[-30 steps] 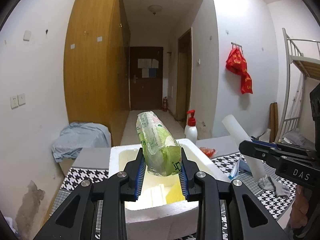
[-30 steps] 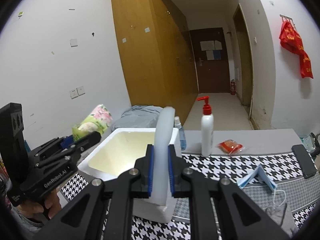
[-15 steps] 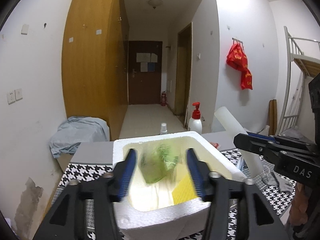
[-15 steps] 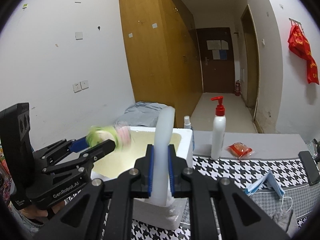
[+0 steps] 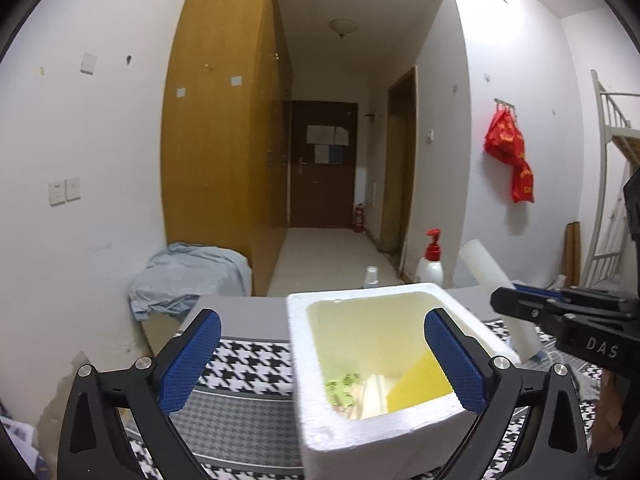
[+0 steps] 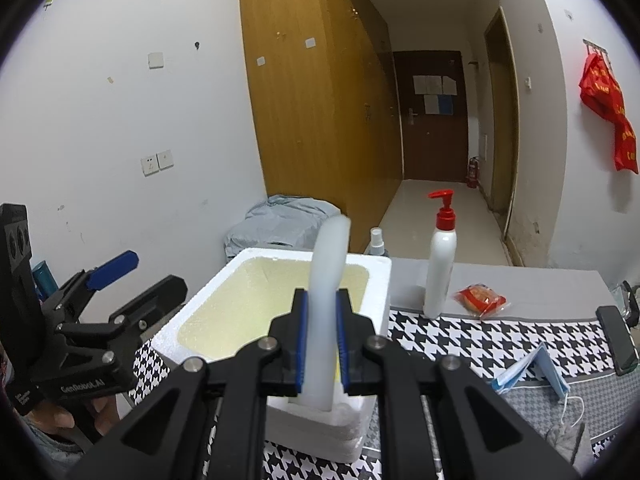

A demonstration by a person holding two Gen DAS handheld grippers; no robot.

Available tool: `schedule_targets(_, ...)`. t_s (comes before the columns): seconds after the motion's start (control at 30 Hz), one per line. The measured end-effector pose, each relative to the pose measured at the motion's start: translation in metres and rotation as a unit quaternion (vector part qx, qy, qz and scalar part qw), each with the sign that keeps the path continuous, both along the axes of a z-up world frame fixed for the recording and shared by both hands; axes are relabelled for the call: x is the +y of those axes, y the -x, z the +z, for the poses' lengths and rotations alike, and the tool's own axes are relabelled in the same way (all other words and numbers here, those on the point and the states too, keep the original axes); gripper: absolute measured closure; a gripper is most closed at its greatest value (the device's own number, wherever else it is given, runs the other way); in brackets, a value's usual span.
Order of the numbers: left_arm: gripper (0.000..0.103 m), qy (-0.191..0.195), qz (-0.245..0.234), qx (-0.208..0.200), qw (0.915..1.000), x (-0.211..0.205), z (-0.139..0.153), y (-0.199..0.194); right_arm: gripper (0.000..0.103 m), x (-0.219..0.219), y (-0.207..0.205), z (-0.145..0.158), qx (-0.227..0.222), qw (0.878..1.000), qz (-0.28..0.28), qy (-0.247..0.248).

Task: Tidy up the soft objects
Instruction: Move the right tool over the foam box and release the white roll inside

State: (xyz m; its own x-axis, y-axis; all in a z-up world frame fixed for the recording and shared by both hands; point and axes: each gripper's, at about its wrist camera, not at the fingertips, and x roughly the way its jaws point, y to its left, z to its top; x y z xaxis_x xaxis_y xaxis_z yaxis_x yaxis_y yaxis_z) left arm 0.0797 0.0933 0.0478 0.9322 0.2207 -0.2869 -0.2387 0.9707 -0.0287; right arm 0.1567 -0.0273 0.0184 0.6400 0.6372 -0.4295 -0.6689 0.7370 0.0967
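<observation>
Both grippers differ: my left gripper (image 5: 324,354) has just been opening, nothing between its jaws, over the foam box (image 5: 384,428); my right gripper (image 6: 320,340) pinches a white foam tube (image 6: 326,280) (bent).

Foam box (image 5: 384,432) sat on table (image 5: 248,356), w/ green packet (image 5: 340,386) and yellow piece (image 5: 420,384) inside at bottom. Left gripper (image 5: 320,364) hung before box, jaws wide apart, nothing btwn them; its right finger was over box opening, left finger over table. Right gripper (image 6: 320,340) was to its right, clamped on foam tube (image 6: 326,300) standing up before box. Behind box: spray bottle (image 6: 377,240) and pump bottle (image 6: 440,272), w/ snack packet (image 6: 480,300) right of pump bottle. Face mask (image 6: 528,372) and phone (image 6: 618,340) lay further right. Cloth pile (image 5: 188,276) was left of table, by wall.
</observation>
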Motion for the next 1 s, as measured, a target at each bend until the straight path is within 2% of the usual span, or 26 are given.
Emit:
schedule_targets(0.5, 0.001, 0.004, 0.028, -0.011, 0.9995, 0.015, 0.003, 0.014, 0.086, 0.034, -0.002, -0.001, 0.002, 0.999, 0.031, 0.014)
schedule_targets(0.6, 0.001, 0.006, 0.028, -0.01, 0.9996, 0.016, 0.001, 0.015, 0.082, 0.038, -0.007, -0.003, 0.007, 0.999, 0.03, 0.015)
schedule_targets(0.77, 0.001, 0.012, 0.03, -0.01, 0.9994, 0.02, -0.002, 0.016, 0.081, 0.041, -0.012, -0.005, 0.014, 0.999, 0.03, 0.018)
schedule_targets(0.8, 0.001, 0.013, 0.031, -0.011, 0.9994, 0.021, -0.002, 0.016, 0.074, 0.042, -0.012, -0.005, 0.013, 0.999, 0.031, 0.02)
schedule_targets(0.83, 0.001, 0.013, 0.031, -0.012, 0.9993, 0.022, -0.002, 0.017, 0.055, 0.042, -0.012, -0.005, 0.011, 0.999, 0.033, 0.023)
schedule_targets(0.87, 0.001, 0.013, 0.032, -0.012, 0.9993, 0.023, -0.002, 0.017, 0.042, 0.042, -0.011, -0.005, 0.011, 0.999, 0.032, 0.024)
schedule_targets(0.9, 0.001, 0.013, 0.032, -0.012, 0.9993, 0.022, -0.002, 0.017, 0.023, 0.041, -0.011, -0.005, 0.013, 0.999, 0.029, 0.021)
schedule_targets(0.93, 0.001, 0.012, 0.032, -0.011, 0.9994, 0.023, -0.002, 0.017, 0.014, 0.038, -0.009, -0.004, 0.011, 1.0, 0.026, 0.013)
schedule_targets(1.0, 0.001, 0.012, 0.036, -0.011, 0.9992, 0.024, -0.002, 0.017, 0.011, 0.035, -0.008, -0.003, 0.008, 1.0, 0.024, 0.005)
